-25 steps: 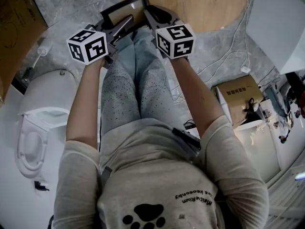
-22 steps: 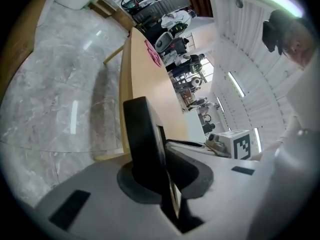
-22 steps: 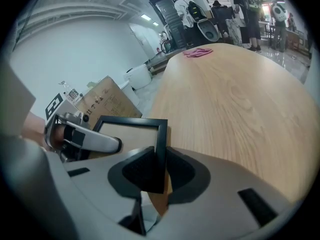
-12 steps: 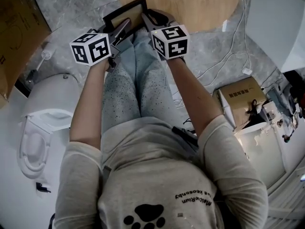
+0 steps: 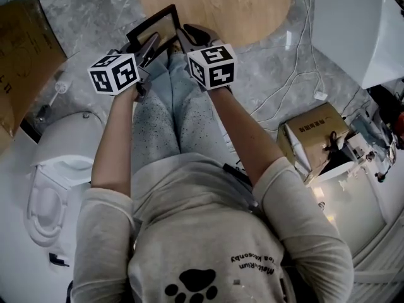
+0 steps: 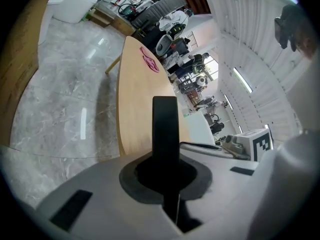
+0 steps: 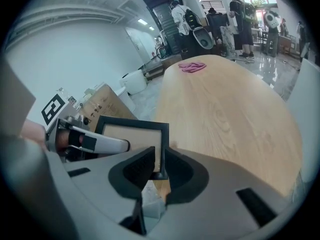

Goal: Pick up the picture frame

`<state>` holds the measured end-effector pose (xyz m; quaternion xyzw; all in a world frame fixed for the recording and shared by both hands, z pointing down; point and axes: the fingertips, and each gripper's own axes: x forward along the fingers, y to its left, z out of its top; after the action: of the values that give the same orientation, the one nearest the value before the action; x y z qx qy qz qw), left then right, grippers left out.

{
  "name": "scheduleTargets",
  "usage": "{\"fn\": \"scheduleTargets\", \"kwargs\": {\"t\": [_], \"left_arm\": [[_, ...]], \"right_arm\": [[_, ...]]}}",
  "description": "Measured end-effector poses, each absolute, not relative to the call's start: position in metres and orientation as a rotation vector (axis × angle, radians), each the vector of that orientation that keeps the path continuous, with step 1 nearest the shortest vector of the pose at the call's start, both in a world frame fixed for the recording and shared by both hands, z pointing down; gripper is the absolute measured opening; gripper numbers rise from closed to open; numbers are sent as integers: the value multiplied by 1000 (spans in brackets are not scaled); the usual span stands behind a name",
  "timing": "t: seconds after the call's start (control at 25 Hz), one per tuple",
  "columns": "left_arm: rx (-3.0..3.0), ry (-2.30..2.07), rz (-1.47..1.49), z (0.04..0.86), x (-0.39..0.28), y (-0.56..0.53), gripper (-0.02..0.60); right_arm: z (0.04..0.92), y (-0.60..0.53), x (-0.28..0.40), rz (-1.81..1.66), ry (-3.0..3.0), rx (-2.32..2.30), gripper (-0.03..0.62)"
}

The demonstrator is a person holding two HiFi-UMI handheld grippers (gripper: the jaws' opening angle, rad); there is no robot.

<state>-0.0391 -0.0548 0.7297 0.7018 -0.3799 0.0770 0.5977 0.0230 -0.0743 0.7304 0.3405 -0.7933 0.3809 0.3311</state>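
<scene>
Head view shows the left gripper (image 5: 150, 43) and right gripper (image 5: 182, 33) each clamped tight on opposite side edges of the picture frame (image 5: 156, 26) at the near edge of the table (image 5: 214, 5), so the lift seems begun and next calls for raising both evenly.

Layout as I log it: picture frame (image 5: 152, 25) between both grippers, ahead of wearer's knees, at near-left edge of round table (image 5: 214, 5). My left gripper (image 5: 151, 43) at frame's left side, right gripper (image 5: 182, 33) at its right side; frame edge sits between each pair of jaws. Toilet (image 5: 53, 163) left of wearer's legs; cardboard box (image 5: 22, 49) beyond it, far left. Second box (image 5: 312, 131) on floor at right; cables (image 5: 284, 84) on floor between second box and table
</scene>
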Motion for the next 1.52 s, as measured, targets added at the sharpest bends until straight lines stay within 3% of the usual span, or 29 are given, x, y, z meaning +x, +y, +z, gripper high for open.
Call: {"fn": "scheduleTargets", "kwargs": {"t": [0.48, 1.52], "left_arm": [[1720, -981, 195, 666, -48, -72, 17], [2040, -1258, 172, 460, -59, -95, 17]], "right_arm": [[654, -86, 33, 929, -2115, 970, 9], [434, -111, 51, 641, -2388, 1251, 8]]}}
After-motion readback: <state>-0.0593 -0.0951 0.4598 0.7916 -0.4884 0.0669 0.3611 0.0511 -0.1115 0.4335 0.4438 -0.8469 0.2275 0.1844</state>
